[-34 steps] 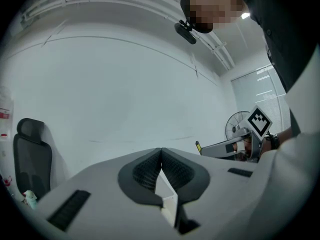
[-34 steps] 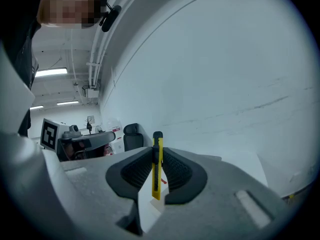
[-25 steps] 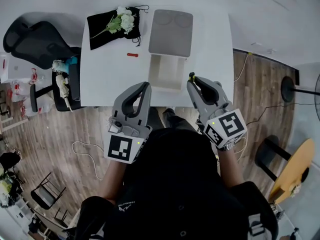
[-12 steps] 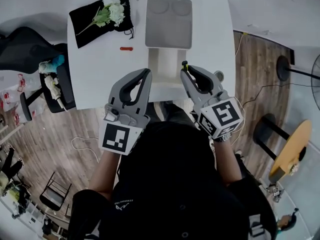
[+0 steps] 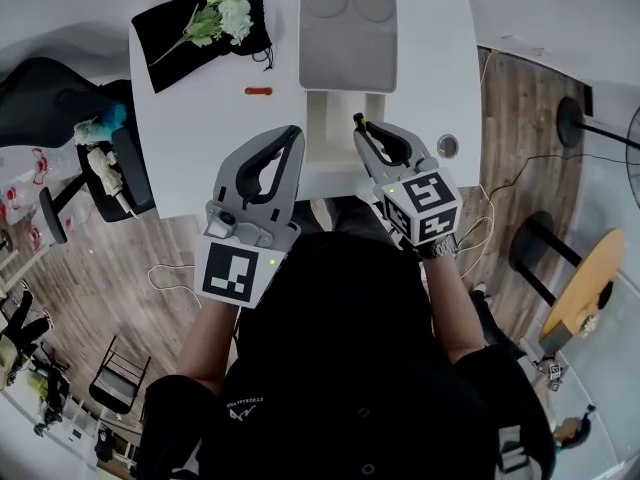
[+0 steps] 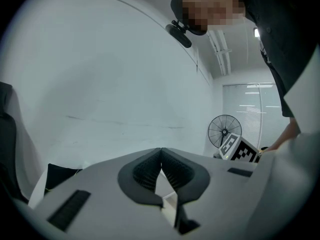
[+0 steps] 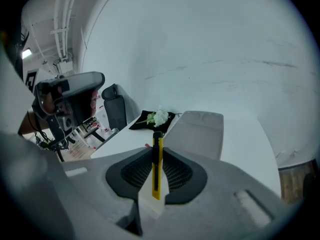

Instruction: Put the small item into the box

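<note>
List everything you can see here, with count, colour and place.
table: 1, white, centre
box: 1, grey lid open, white inside, middle of table
cloth: 1, black, table's far left corner
flowers: 1 bunch, white, on the cloth
small piece: 1, red, on table beside box
round object: 1, silvery, table's right edge
utility knife: 1, yellow, gripped in jaws
office chair: 1, black, left of table
left gripper: 1, grey, jaws together, empty
right gripper: 1, grey, jaws shut on utility knife

white flowers (image 5: 228, 13) — on black cloth (image 5: 180, 36) | office chair (image 5: 52, 93) | floor fan (image 6: 224, 130) — upright
</note>
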Demonstrator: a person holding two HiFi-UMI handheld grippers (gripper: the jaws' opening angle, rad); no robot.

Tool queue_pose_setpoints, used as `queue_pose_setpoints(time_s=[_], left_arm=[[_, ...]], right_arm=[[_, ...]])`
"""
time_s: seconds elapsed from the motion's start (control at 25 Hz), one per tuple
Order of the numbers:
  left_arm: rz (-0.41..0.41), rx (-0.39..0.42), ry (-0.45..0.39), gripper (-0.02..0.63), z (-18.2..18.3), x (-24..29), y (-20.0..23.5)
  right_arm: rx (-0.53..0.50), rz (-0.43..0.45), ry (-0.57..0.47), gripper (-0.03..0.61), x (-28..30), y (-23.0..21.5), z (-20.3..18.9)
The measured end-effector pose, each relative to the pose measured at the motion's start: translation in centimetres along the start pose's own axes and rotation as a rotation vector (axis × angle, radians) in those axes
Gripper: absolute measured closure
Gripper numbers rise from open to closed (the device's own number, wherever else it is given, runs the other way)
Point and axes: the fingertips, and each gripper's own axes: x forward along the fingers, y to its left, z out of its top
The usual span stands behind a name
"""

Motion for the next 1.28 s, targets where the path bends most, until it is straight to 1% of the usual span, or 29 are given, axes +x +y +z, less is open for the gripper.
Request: queue_pose_setpoints(time_s=[0.24,0.36,0.6,0.76,1.0,1.28], left_arm=[[0.008,-0.010,-0.007,0.609,0.3,0.2,1.1],[0.014,-0.016,-0.005,0.609,0.2,0.3,1.7],[0.045,-0.026,0.000,0.609,0.0,-0.5,3.2],[0.074,-0.025,-0.009,0.609,0.2,-0.9,4.1],[0.102,-0.030,-0.019,0.609,0.2,-1.5,4.7],[0.133,-0.038,-0.017,0.609,-0.2,-2.7,5.0]], right_arm=[[-0.021,0.019,0.081,0.512,3.5,0.0,-0.7],[-0.011,0.024,0.120,0.512,5.1,-0.2,-1.3],[-0.019,0.022,0.219,0.512,7.6,-1.2,-3.9],[-0.030,0.038,0.286,0.512,9.0,-1.7,-6.0],[-0.030,0.019,0.362,0.512,10.8,-2.5,-7.6],[-0.044,0.033,0.450,0.512,12.1,-2.2,-9.3]])
